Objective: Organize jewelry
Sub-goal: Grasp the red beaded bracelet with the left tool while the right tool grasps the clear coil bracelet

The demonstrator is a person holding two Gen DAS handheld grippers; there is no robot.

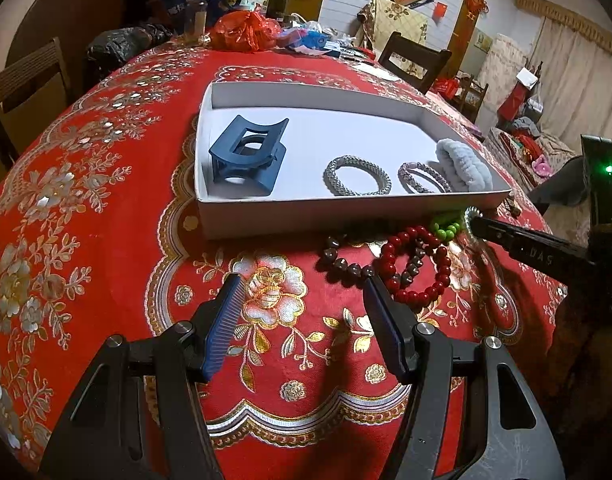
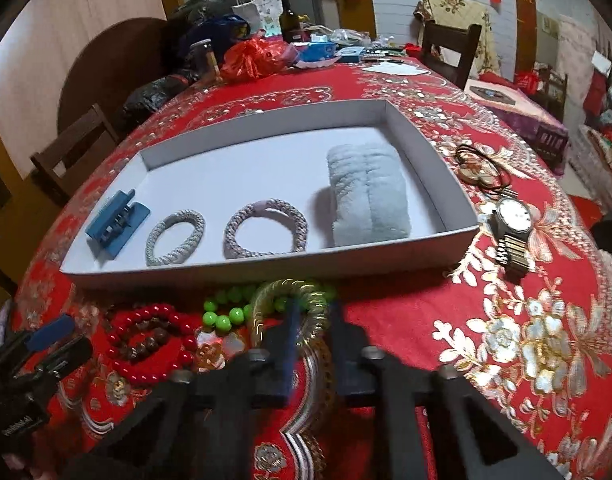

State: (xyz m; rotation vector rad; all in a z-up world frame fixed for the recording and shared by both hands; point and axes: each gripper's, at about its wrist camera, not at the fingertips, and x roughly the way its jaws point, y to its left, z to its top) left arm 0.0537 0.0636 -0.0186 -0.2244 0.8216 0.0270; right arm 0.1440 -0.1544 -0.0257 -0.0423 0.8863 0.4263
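Observation:
A white tray (image 1: 265, 216) (image 2: 426, 140) holds a blue hair claw (image 1: 245, 156) (image 2: 117, 220), two braided hair ties (image 1: 358, 176) (image 2: 175, 236) and a pale fluffy scrunchie (image 1: 464, 164) (image 2: 368, 196). In front of it lie a red bead bracelet (image 1: 416, 268) (image 2: 145, 344), a dark bead bracelet (image 1: 342, 260), green beads (image 1: 446, 228) (image 2: 225, 316) and a clear gold coil tie (image 2: 289, 312). My right gripper (image 2: 312, 312) (image 1: 476, 222) is closing around the coil tie's near rim; I cannot tell whether it grips. My left gripper (image 1: 301, 284) is open and empty, near the bead bracelets.
A wristwatch (image 2: 512, 224) and a flower hair tie with dark cords (image 2: 478, 164) lie right of the tray. Bags, a jar and a bottle (image 2: 289, 20) crowd the table's far end. Chairs (image 1: 29, 80) stand around the red floral tablecloth (image 1: 85, 240).

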